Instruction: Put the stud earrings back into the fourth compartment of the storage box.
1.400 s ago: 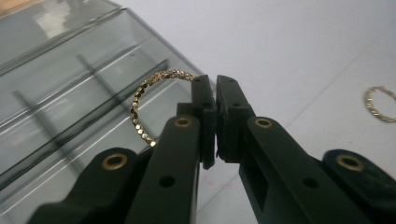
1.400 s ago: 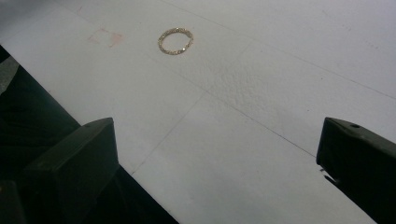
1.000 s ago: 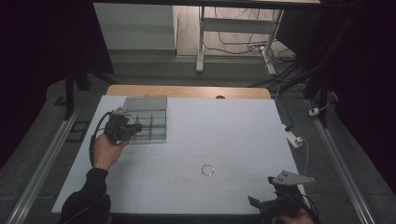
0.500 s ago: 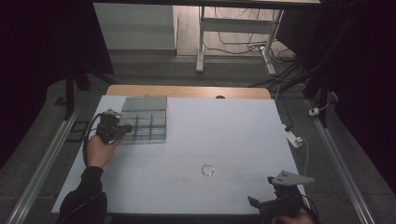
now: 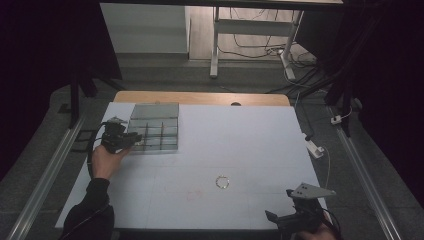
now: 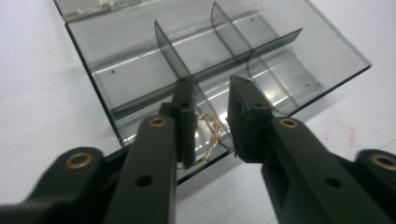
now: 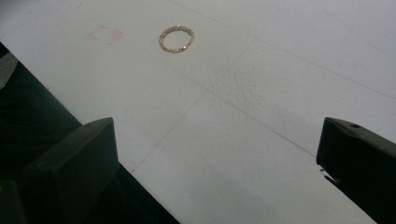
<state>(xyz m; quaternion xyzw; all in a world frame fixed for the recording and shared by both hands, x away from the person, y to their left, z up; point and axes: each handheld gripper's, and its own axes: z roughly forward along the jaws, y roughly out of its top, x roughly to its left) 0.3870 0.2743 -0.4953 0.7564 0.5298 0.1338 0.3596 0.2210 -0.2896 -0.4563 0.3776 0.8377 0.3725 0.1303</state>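
Observation:
A clear grey divided box (image 5: 159, 131) sits at the table's far left, its lid folded back. My left gripper (image 5: 131, 140) hovers at the box's near left edge, and in the left gripper view it (image 6: 212, 85) is open with a narrow gap. Below that gap a thin gold chain (image 6: 211, 133) lies in the nearest compartment of the box (image 6: 140, 79), apart from both jaws. A small gold chain ring (image 5: 222, 182) rests on the white table near the middle front. My right gripper (image 5: 287, 220) is wide open at the front right, with the ring (image 7: 176, 39) well ahead of it.
The white table top (image 5: 250, 140) has a wooden strip (image 5: 200, 98) along its far edge. A white power strip (image 5: 314, 147) and cable lie off the right edge. The table's front edge (image 7: 126, 168) runs just under my right gripper.
The left hand and gripper have drawn back a little to the left, from over the box to its near left edge. The right gripper and the ring have stayed put.

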